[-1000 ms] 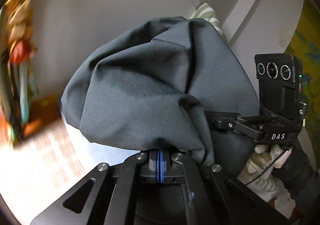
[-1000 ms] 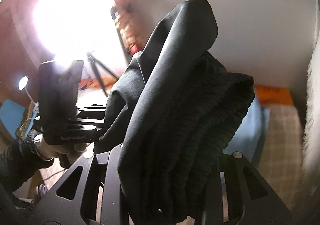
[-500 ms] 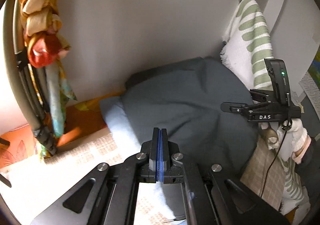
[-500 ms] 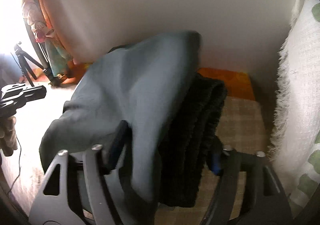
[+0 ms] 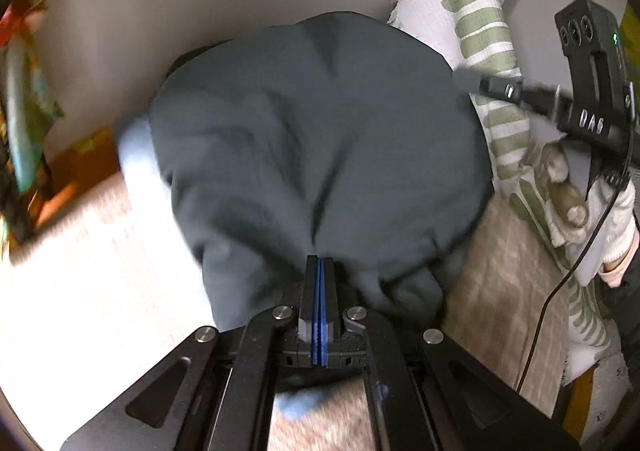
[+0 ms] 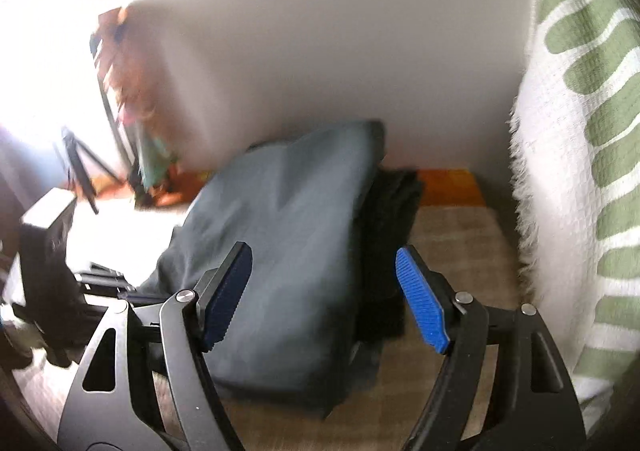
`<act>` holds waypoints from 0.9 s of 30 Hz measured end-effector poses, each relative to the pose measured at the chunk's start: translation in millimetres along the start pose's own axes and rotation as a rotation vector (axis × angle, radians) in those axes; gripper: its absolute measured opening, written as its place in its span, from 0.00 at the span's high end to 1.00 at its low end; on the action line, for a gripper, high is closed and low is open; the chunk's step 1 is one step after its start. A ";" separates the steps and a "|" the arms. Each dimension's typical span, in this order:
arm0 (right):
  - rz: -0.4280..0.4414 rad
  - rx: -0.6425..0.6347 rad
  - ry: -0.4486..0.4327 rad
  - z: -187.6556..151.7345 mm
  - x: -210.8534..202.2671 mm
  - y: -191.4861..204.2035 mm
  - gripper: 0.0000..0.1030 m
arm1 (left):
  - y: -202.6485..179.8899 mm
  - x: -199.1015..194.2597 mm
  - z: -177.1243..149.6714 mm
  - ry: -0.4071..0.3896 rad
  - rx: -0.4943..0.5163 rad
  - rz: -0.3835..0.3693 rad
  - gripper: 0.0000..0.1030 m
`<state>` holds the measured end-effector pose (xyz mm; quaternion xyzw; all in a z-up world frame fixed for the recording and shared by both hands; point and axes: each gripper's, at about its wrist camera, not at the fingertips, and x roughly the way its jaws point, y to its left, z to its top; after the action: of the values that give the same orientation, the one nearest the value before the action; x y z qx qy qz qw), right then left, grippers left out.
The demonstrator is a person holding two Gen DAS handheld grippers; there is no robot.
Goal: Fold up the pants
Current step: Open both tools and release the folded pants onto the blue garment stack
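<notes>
Now we find the pants (image 5: 320, 139) down on the bed's checked cover (image 5: 516, 291), a folded grey mound filling the centre of the left wrist frame; a second ago they hung bunched in the air before both cameras, hiding most of the room. In the right wrist frame they lie at centre, reaching back to the white wall (image 6: 340, 51), a darker ribbed part showing along their right edge. Both pictures are blurred by motion.

We note the left gripper (image 5: 319, 271) at lower centre with its blue pads pressed flat together. The near edge of the pants sits right at the tips; we cannot tell whether any cloth is pinched between them.

We note the right gripper (image 6: 322, 287) with jaws wide apart, having just been opening. A second ago cloth was draped over it; now the blue pads (image 6: 420, 303) stand clear on either side of the pants' near end, touching nothing that we can see.

At the right of both frames stands a white pillow with green stripes (image 6: 580, 179). The person's gloved hand (image 5: 576, 203) shows at the right edge of the left wrist frame.
</notes>
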<state>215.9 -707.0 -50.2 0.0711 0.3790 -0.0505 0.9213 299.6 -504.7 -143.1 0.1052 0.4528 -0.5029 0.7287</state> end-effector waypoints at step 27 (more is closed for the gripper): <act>-0.154 0.038 -0.133 -107.0 -233.8 113.8 0.10 | -156.6 -257.5 -113.2 -0.347 -0.007 0.275 1.00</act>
<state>-6.7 -567.7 50.1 0.0560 0.3205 -0.1328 0.9362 85.5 -345.6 37.0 0.0753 0.3038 -0.4076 0.8578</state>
